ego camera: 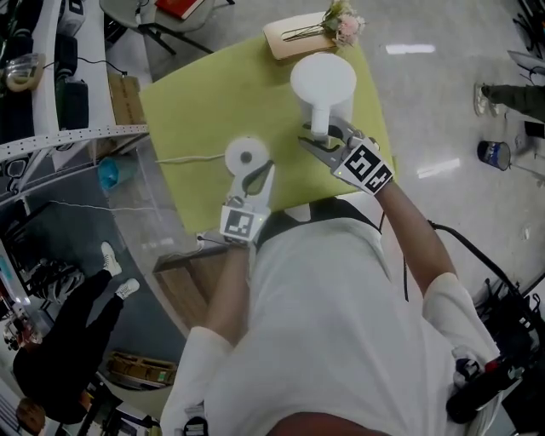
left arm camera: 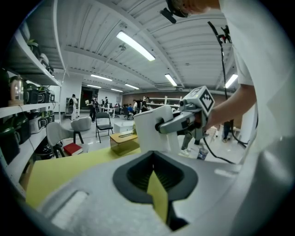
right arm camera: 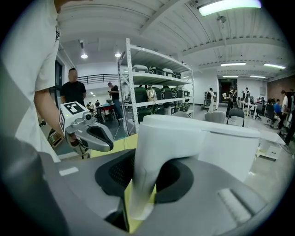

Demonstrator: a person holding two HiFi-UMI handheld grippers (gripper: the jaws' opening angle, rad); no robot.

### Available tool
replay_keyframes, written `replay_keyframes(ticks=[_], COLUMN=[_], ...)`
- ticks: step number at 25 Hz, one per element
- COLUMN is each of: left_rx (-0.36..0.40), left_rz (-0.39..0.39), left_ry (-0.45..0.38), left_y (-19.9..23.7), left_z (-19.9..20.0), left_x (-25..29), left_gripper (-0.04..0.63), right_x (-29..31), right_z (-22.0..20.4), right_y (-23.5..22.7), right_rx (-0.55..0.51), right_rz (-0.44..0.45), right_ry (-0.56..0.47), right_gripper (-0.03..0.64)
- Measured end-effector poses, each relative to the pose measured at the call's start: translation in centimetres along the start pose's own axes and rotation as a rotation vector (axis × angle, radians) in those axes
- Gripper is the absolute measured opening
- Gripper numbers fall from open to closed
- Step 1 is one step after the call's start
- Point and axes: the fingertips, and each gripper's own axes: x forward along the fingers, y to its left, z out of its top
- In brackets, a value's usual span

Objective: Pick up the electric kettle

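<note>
One kettle (ego camera: 324, 83), one round base (ego camera: 247, 157), one cord (ego camera: 183, 159), one tissue box (ego camera: 294, 38) and one bunch of flowers (ego camera: 344, 23) on one worktop (ego camera: 196, 111). Two grippers: left gripper (ego camera: 255, 173), right gripper (ego camera: 317, 138).

The electric kettle (ego camera: 322, 81) is smooth, matt white plastic. A matt yellow-green cloth (ego camera: 204, 111) covers the worktop (ego camera: 189, 288); the box (ego camera: 294, 38) at 12 o'clock looks wooden. The left claw (left arm camera: 154, 154) is matt grey plastic with dark ribbed pads (left arm camera: 133, 177). The floor (ego camera: 443, 128) is glossy.
</note>
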Motion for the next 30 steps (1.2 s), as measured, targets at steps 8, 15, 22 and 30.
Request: replay_keyframes(ticks=[8,15,22,30], left_rx=[-0.025,-0.035,-0.044,-0.064], left_rz=[0.029,0.055,0.039,0.026], left_ry=[0.022,0.039,0.058,0.055], left_y=[-0.1,0.4,0.9,0.9], left_z=[-0.7,-1.0,-1.8,-1.7], left_x=[2.6,4.9,6.3,7.1], left_gripper=[0.002,0.002,0.002,0.002], right_x=[0.5,1.5,2.7,1.9], right_z=[-1.7,-2.9,-2.8,-5.7], right_y=[-4.2,-7.1,-7.8,-5.8], right_rx=[-0.004,0.006,-0.016,-0.004], right_rz=[0.015,0.029,0.036,-0.029], right_ry=[0.005,-0.008,-0.03,-0.024], right_gripper=[0.101,0.103,0.103,0.087])
